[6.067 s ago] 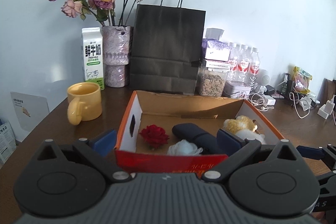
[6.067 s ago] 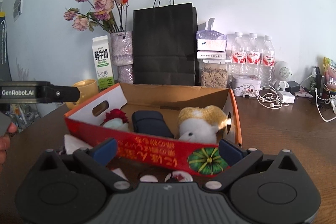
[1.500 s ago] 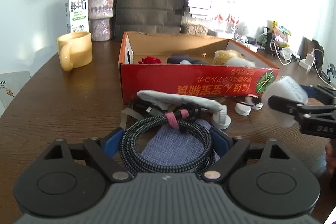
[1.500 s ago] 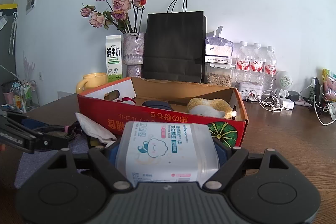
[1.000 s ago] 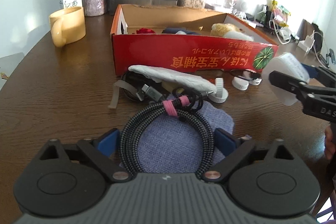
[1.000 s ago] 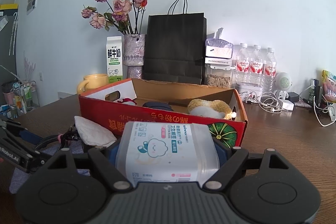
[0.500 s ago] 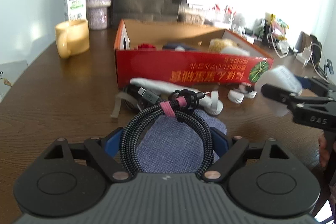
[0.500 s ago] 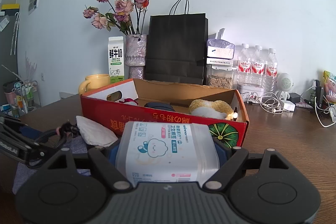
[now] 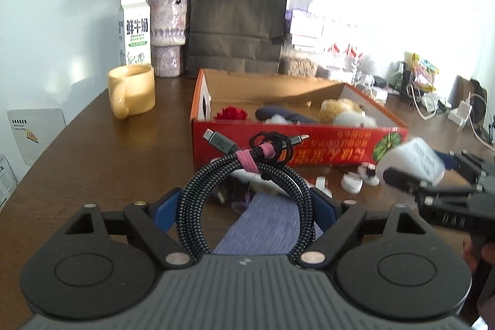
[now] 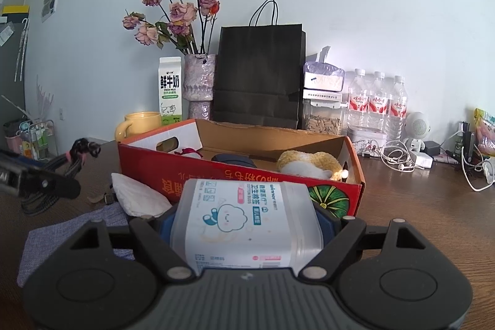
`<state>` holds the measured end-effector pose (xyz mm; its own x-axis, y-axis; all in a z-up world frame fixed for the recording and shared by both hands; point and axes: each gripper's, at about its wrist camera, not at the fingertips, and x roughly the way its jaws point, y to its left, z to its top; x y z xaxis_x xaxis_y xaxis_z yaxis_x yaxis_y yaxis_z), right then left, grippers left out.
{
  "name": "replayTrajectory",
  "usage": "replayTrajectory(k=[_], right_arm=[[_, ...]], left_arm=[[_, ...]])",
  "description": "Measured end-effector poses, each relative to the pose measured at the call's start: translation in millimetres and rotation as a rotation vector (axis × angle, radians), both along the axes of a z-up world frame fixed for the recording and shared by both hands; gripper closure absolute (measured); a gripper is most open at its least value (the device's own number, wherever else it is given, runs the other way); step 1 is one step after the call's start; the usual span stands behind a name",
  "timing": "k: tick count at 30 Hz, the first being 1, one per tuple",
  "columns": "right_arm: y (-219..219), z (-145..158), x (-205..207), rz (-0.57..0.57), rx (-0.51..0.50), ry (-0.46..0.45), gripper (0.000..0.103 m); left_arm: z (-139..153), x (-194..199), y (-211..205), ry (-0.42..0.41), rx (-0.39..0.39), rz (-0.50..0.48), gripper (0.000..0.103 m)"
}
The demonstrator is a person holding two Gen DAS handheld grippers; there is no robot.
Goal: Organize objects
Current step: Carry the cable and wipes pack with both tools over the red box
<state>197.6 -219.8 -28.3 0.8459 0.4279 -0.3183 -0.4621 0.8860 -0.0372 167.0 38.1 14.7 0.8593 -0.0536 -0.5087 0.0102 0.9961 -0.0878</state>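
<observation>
Both grippers are loaded: the left gripper (image 9: 246,203) clasps a coiled braided cable (image 9: 244,190) by the sides of its loop, held clear of the table (image 9: 92,163), its plug ends and pink tie pointing toward the box; the right gripper (image 10: 246,225) clamps a clear tub of cotton buds (image 10: 244,221) across its width, label up. Each load appears gripped broadside so that it may travel level over the box wall. The red cardboard box (image 9: 297,150) stands just beyond both, its near wall facing the grippers, open top upward; within lie a red flower (image 9: 231,114) at far left, a dark pouch (image 9: 278,115) in the middle and a plush toy (image 9: 346,113) at right. Free floor shows mainly along the far side of the box, behind these things. Between grippers and box lie a blue cloth (image 10: 71,231), a white mask (image 10: 139,200) and small white caps (image 9: 351,184), so a low approach would likely snag. Left of the box a yellow mug (image 9: 131,95) stands well apart; right of it the tabletop is open.
</observation>
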Motion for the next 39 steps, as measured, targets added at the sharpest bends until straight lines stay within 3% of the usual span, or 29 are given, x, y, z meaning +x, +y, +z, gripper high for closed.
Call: replayTrajectory(k=[8, 18, 31, 39], right_arm=[[8.9, 21.5, 7.5, 0.011, -0.012, -0.052, 0.021], [39.3, 43.1, 56.5, 0.025, -0.037, -0.079, 0.021], [63.8, 39.0, 142.7, -0.006, -0.031, -0.001, 0.021], [71.9, 30.2, 175.7, -0.020, -0.021, 0.034, 0.021]], left_arm=[[24.6, 26.0, -11.8, -0.087, -0.018, -0.003, 0.017], [40.2, 77.6, -21.6, -0.124, -0.036, 0.011, 0.017], [32.6, 160.7, -22.3, -0.100, -0.064, 0.020, 0.017], [22.2, 194.9, -15.0, -0.079, -0.082, 0.023, 0.017]])
